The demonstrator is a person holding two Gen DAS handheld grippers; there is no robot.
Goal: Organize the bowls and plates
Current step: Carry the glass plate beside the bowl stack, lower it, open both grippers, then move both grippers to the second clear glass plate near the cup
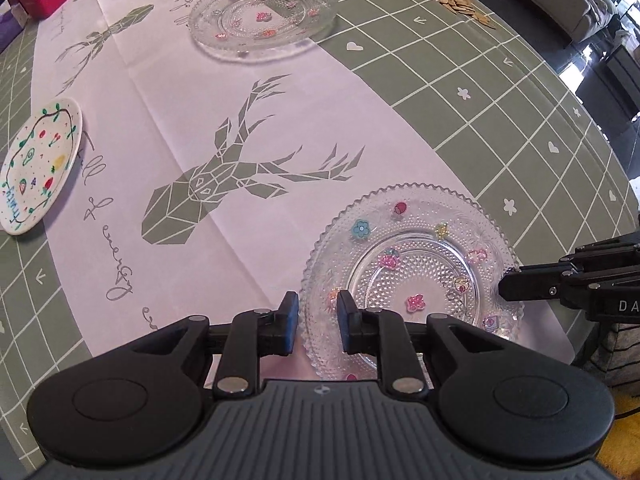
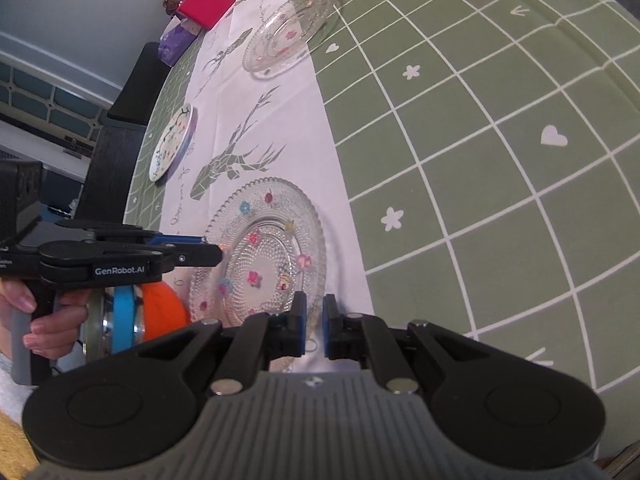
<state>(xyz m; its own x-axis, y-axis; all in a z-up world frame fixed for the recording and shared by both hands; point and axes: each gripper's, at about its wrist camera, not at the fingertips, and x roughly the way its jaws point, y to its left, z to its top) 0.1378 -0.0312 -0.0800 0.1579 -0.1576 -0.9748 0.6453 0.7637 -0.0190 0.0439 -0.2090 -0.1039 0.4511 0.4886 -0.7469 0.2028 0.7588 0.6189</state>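
On the far left we see the white ceramic plate painted with fruit and green vines (image 1: 38,166) lying on the counter (image 1: 500,92), half on the white deer-print runner (image 1: 168,128). Our left gripper (image 1: 317,314) straddles the near rim of the clear beaded glass plate with flower stickers (image 1: 412,268), jaws parted, not clenched on it. A second clear glass plate (image 1: 262,16) sits further back, well apart. Over to the right gripper (image 2: 314,322): its fingers stand a narrow gap apart at that near plate's rim, but we cannot tell if they grip it
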